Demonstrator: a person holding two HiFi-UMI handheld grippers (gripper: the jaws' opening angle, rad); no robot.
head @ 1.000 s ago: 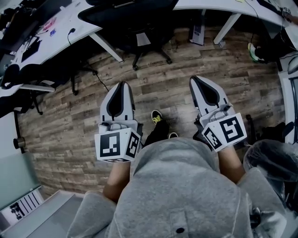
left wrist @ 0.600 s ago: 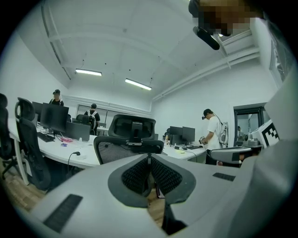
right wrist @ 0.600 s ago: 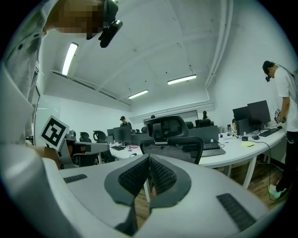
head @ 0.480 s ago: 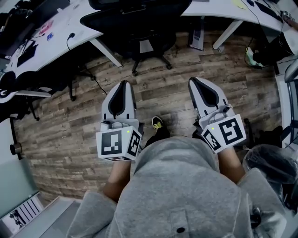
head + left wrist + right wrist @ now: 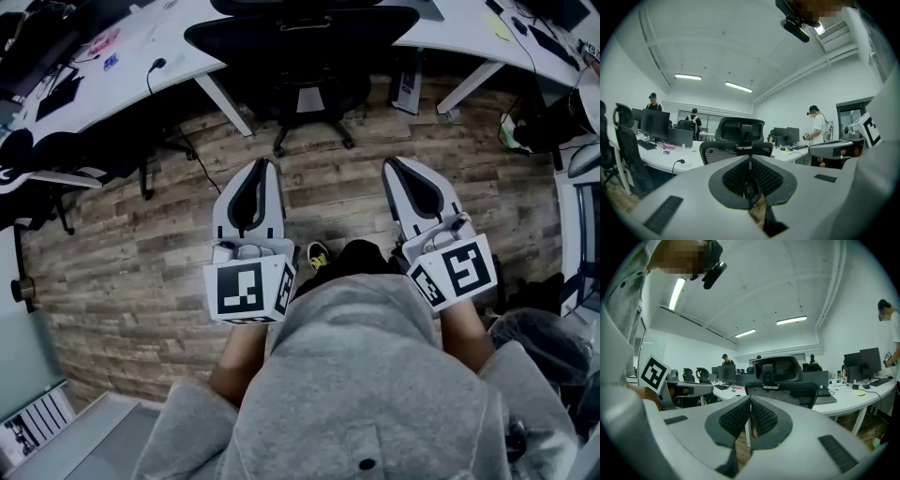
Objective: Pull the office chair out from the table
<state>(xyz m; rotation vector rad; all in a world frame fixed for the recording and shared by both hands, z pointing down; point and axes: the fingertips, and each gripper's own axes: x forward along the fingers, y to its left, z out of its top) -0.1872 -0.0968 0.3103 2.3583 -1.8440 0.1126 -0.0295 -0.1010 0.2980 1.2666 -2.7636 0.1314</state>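
A black mesh office chair (image 5: 302,39) is tucked between two white desks (image 5: 141,58) at the top middle of the head view, its star base (image 5: 314,131) on the wooden floor. My left gripper (image 5: 262,168) and right gripper (image 5: 391,167) are held side by side over the floor, short of the chair and apart from it. Both are shut with nothing between the jaws. In the left gripper view the chair back (image 5: 740,135) rises just beyond the shut left gripper (image 5: 750,163). The right gripper view shows the chair back (image 5: 780,373) slightly right of the shut right gripper (image 5: 750,404).
Other black chairs (image 5: 37,164) stand at the left desk. A computer tower (image 5: 406,82) and cables lie under the desks. A bin lined with a plastic bag (image 5: 548,336) stands at lower right. Monitors and several people (image 5: 818,127) are in the room beyond.
The chair and desks have come lower and closer in the head view as I move forward. Both grippers have stayed side by side and shut.
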